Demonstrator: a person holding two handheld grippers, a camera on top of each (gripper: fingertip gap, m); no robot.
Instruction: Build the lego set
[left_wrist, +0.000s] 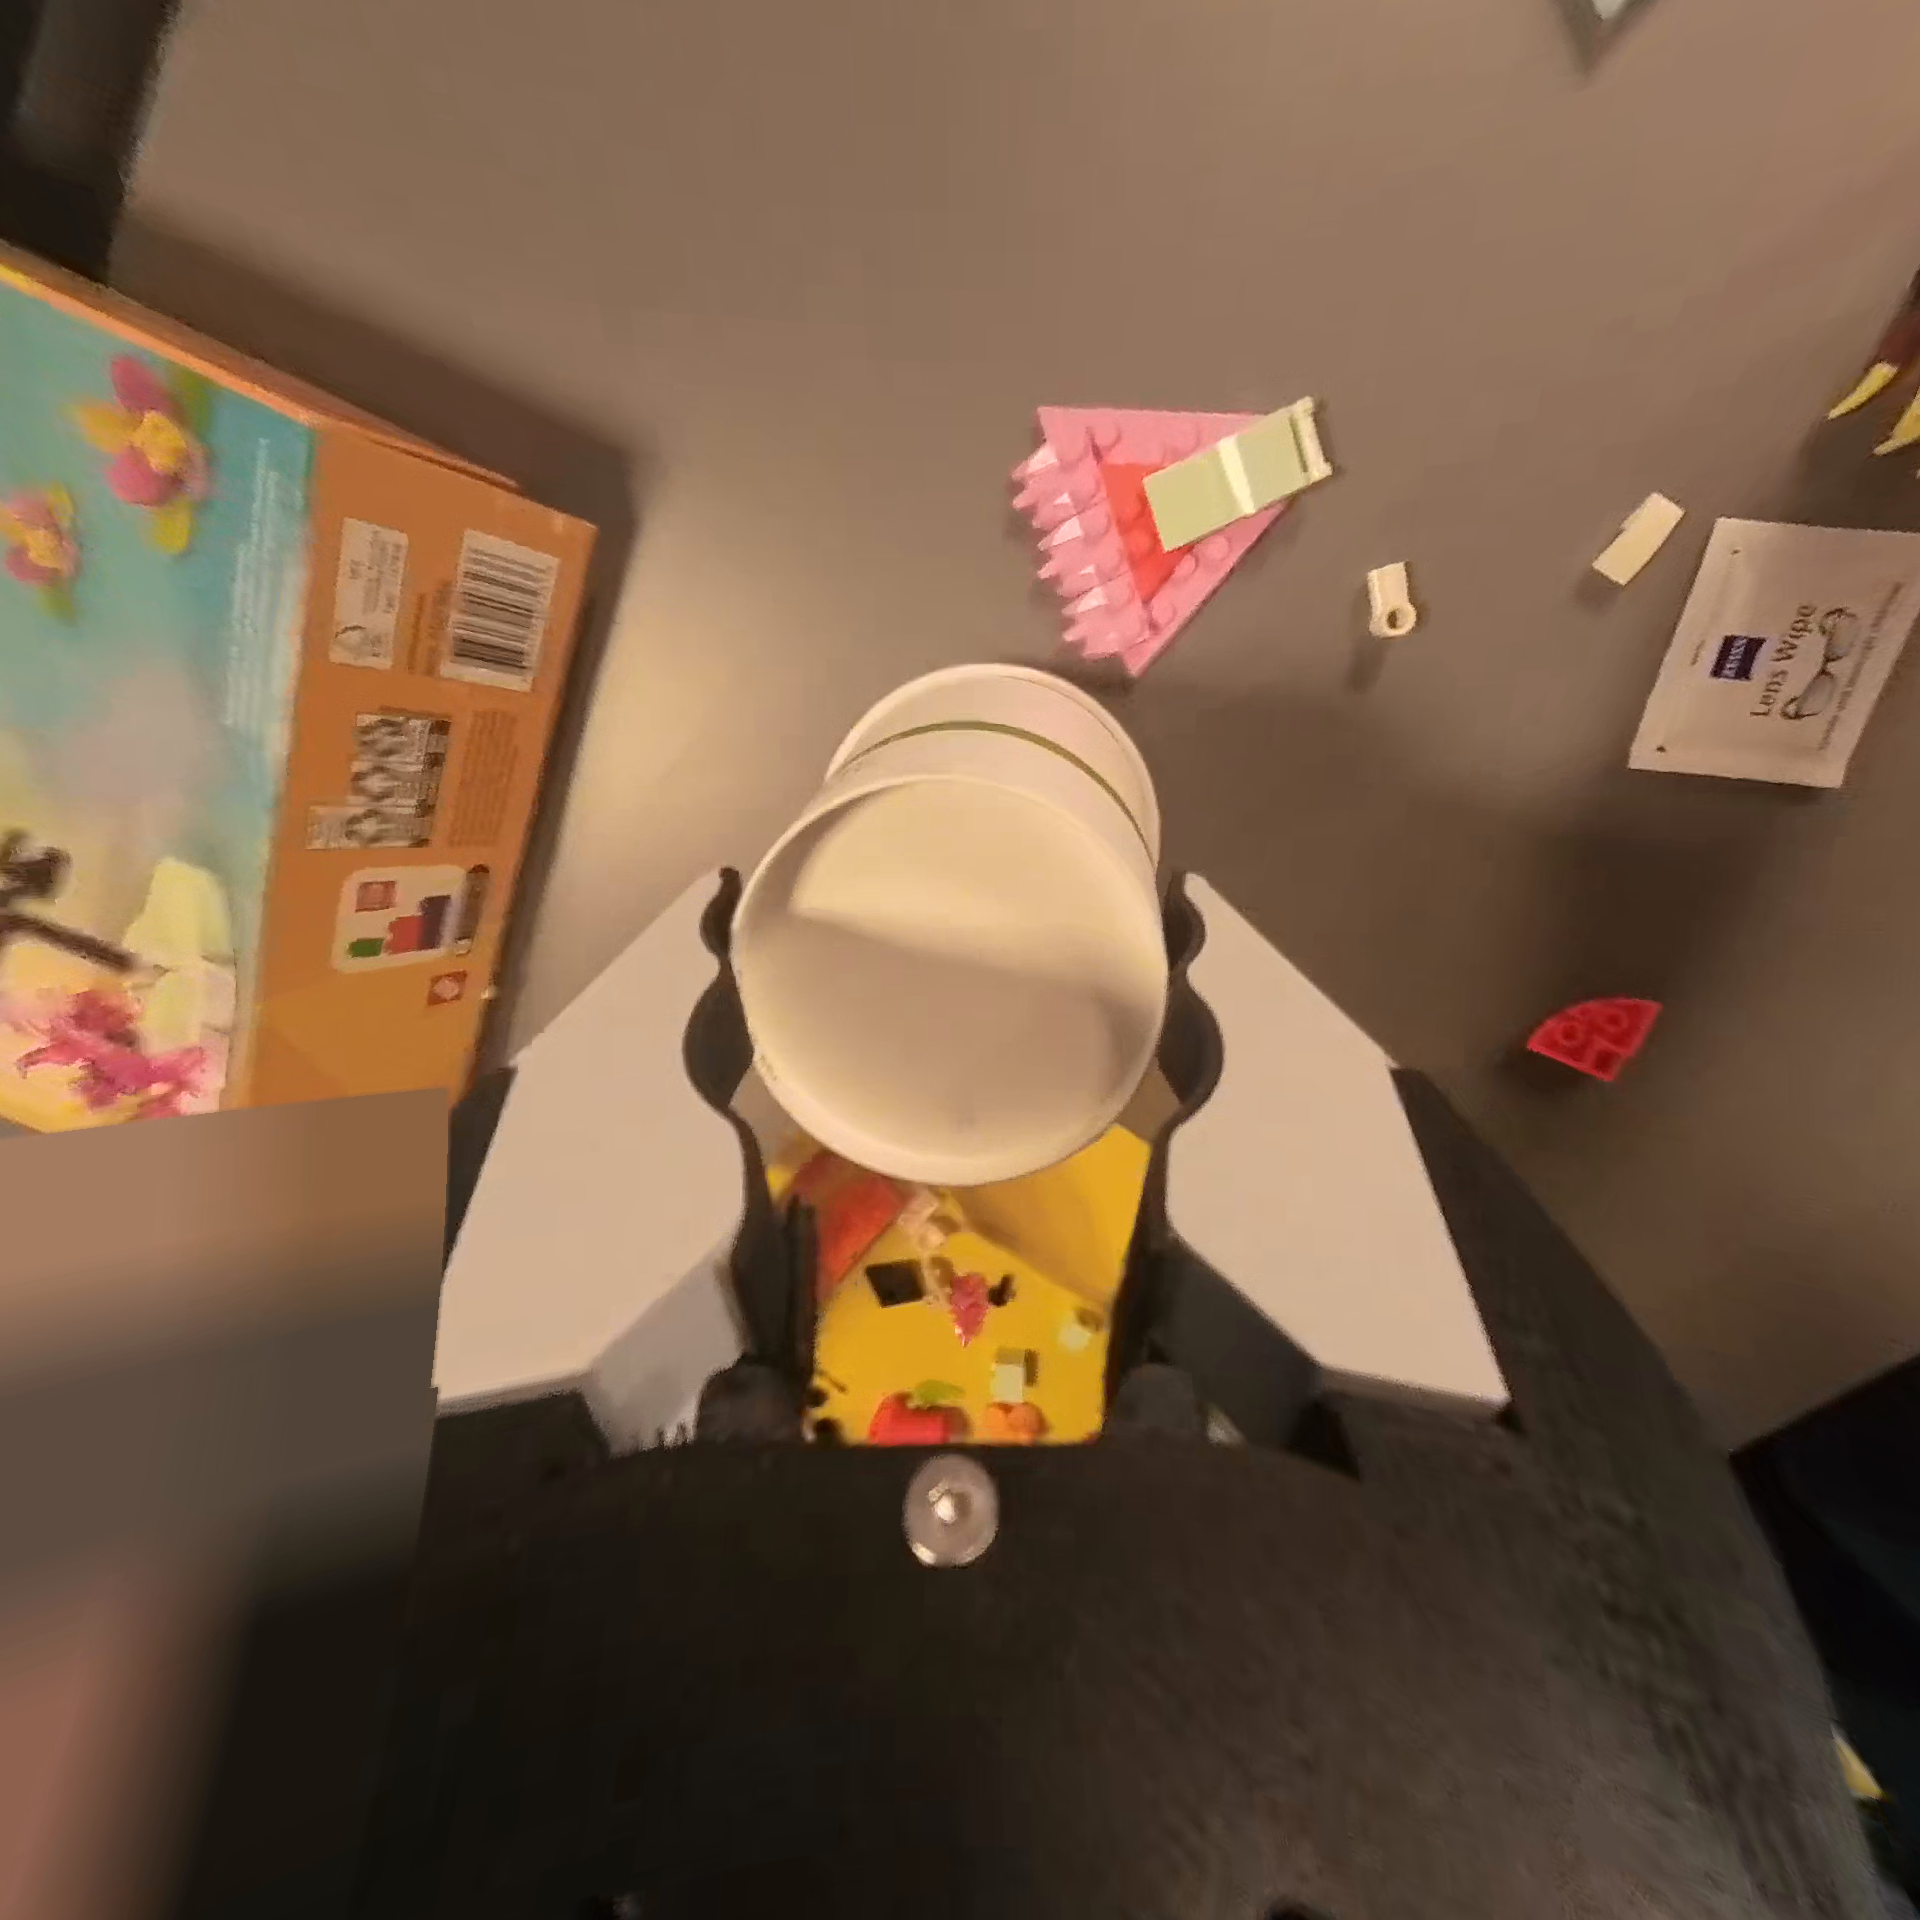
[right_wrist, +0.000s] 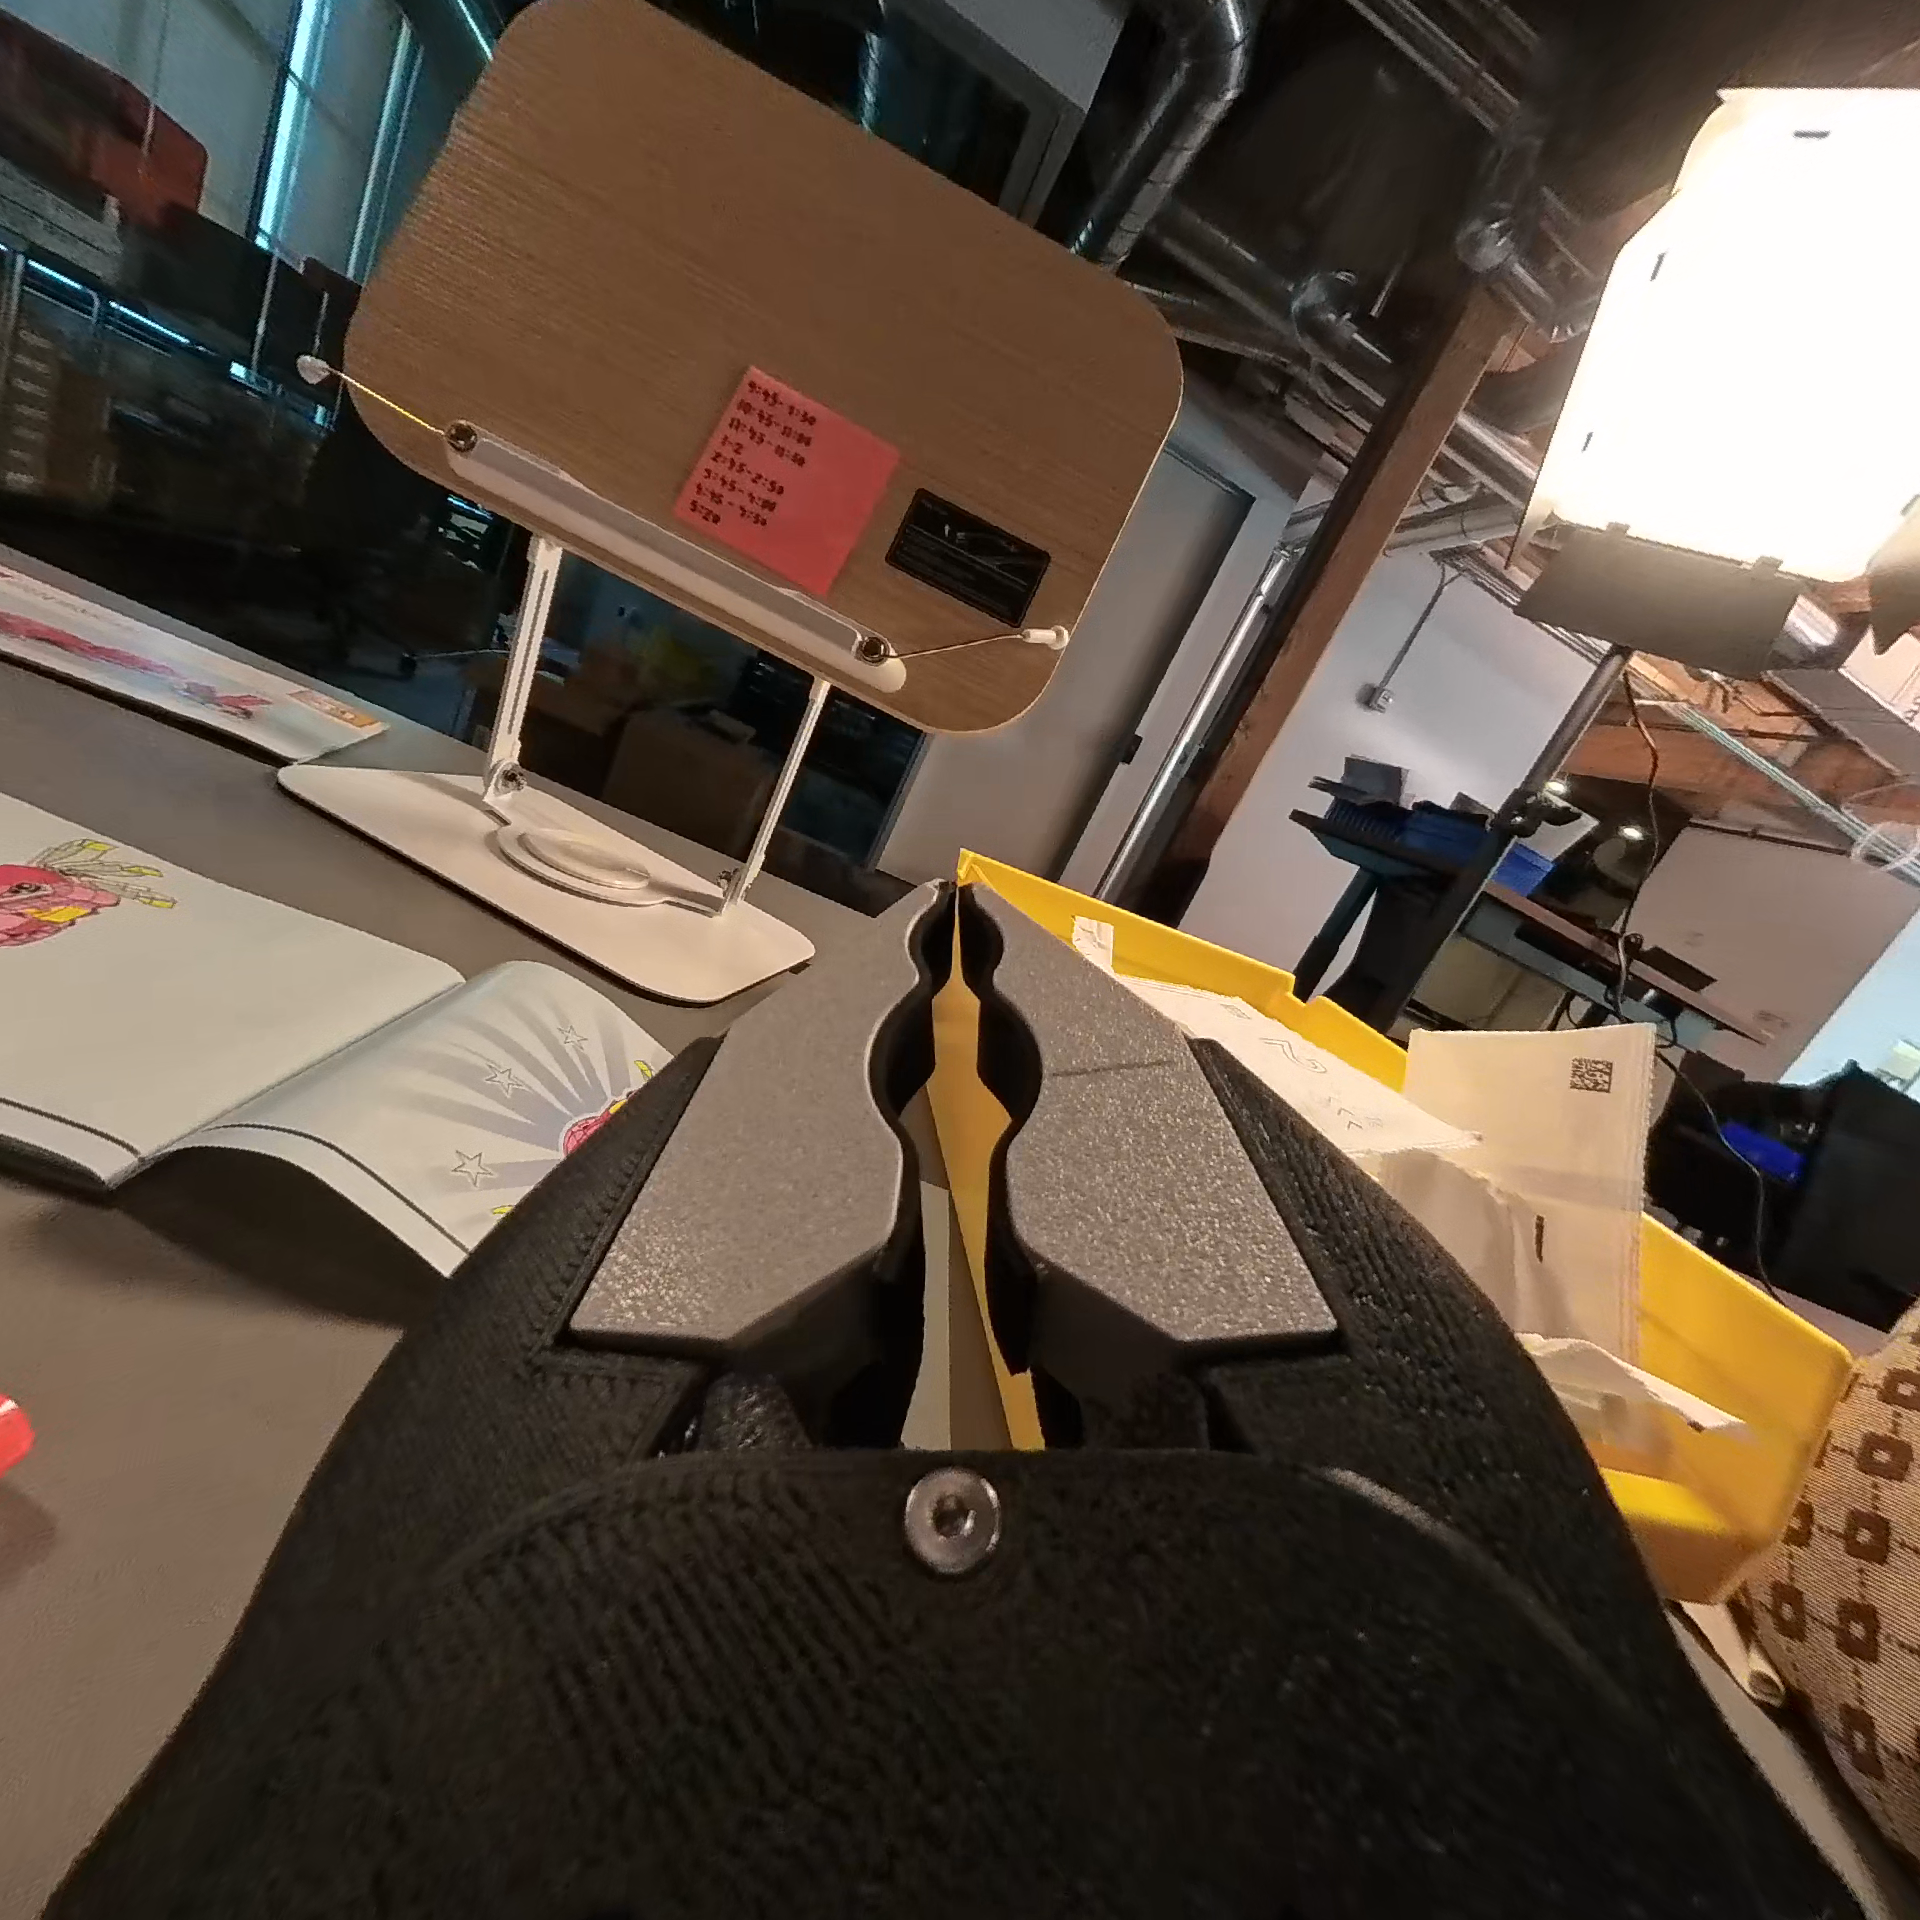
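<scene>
1. The left gripper (left_wrist: 951, 977) holds a white paper cup (left_wrist: 945, 997) tipped on its side. Both black pads press the cup's wall, one at 9 o'clock and one at 3 o'clock. The cup's flat base faces the camera, and its long axis runs away toward 12 o'clock.
2. Below the cup, at 6 o'clock, lies a yellow bin (left_wrist: 1039, 1340) holding small bright bricks.
3. Farther out on the grey table (left_wrist: 831, 364), a pink brick assembly (left_wrist: 1132, 530) sits at 1 o'clock, a red brick (left_wrist: 1590, 1039) at 3 o'clock, and an orange printed box (left_wrist: 416, 779) at 9 o'clock.
4. The right gripper (right_wrist: 954, 904) has its fingertips closed together; a thin pale edge shows between them, too fine to identify.
5. Only the right wrist view shows the yellow bin's rim (right_wrist: 1247, 966), white paper bags (right_wrist: 1507, 1164), an open booklet (right_wrist: 312, 1060) at 9 o'clock, and a wooden stand (right_wrist: 758, 416) at 11 o'clock.
</scene>
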